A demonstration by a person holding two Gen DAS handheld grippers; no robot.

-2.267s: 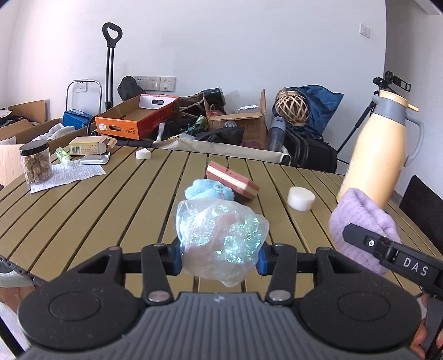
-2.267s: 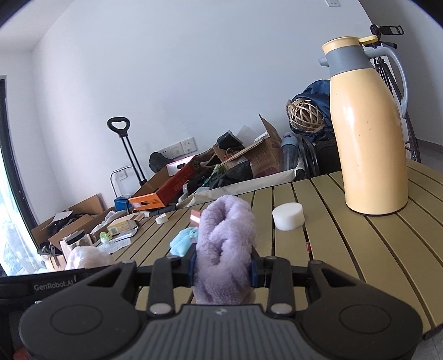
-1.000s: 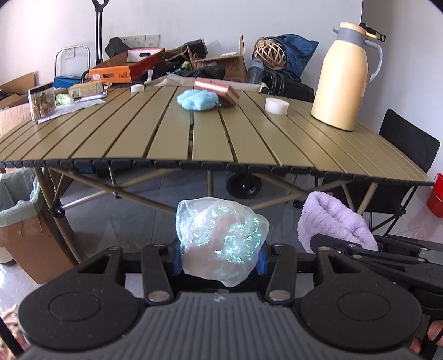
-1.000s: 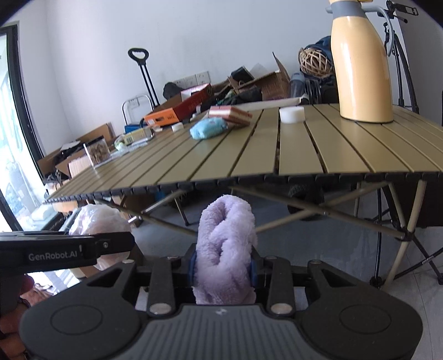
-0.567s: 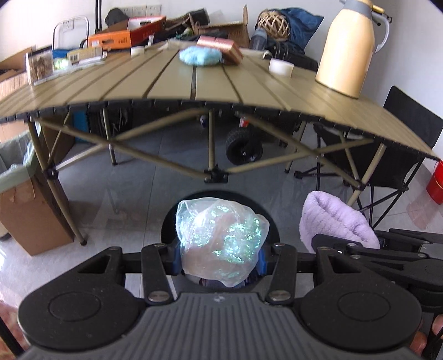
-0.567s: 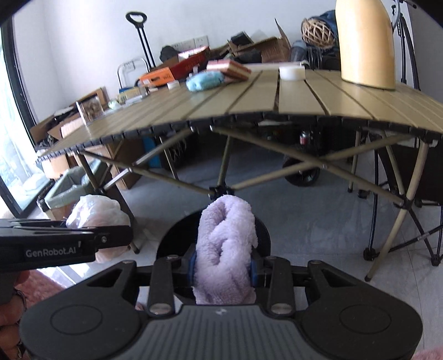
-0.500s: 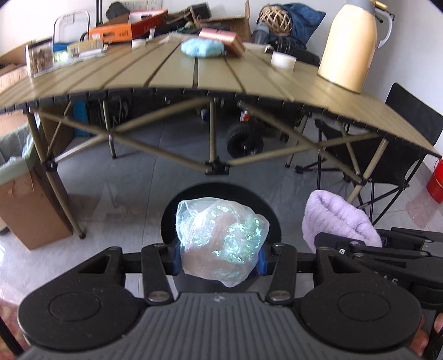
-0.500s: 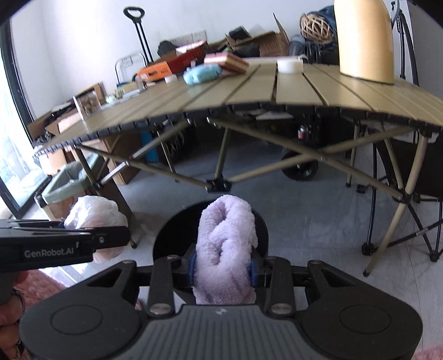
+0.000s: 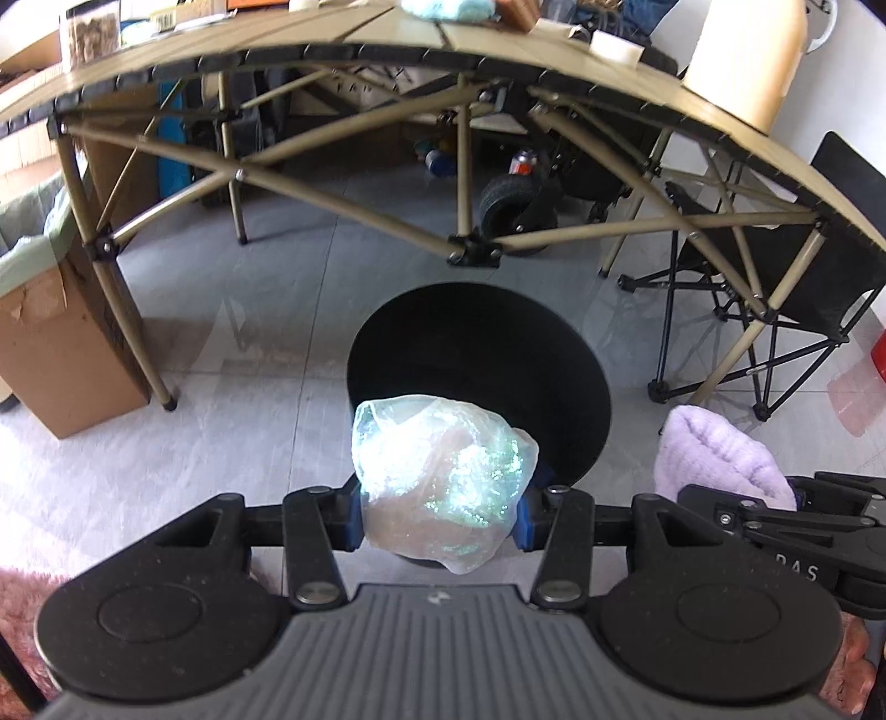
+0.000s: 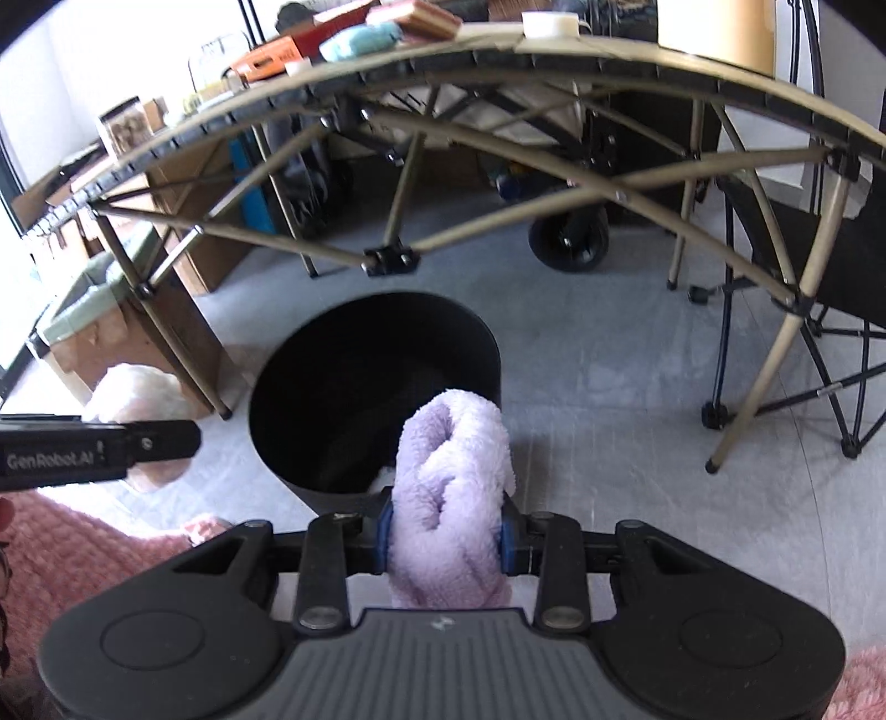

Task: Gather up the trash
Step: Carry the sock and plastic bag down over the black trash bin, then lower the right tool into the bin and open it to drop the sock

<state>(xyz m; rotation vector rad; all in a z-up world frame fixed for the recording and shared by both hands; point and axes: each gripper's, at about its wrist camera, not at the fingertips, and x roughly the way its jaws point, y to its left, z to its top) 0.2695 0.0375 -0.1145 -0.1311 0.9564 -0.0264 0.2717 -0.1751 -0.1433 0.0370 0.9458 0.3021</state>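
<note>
plastic bag [image 9: 443, 482] in left claw [image 9: 440, 523], above bin [image 9: 476, 354]

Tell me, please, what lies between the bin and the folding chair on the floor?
Bare grey floor, as far as shows. In the right wrist view, the stretch from the bin to the chair holds only a table leg.

Legible markings:

1. "GenRobot.AI", white lettering on the black side of the left hand-held gripper [image 10: 99, 446], seen at the left edge of the right wrist view.
2. "DAS", pale lettering, partly cut off, on the black body of the right hand-held gripper [image 9: 775, 515], seen at the right edge of the left wrist view.

Print on the boxes and the jar on the bench [image 9: 387, 52] is too small and blurred to read.
</note>
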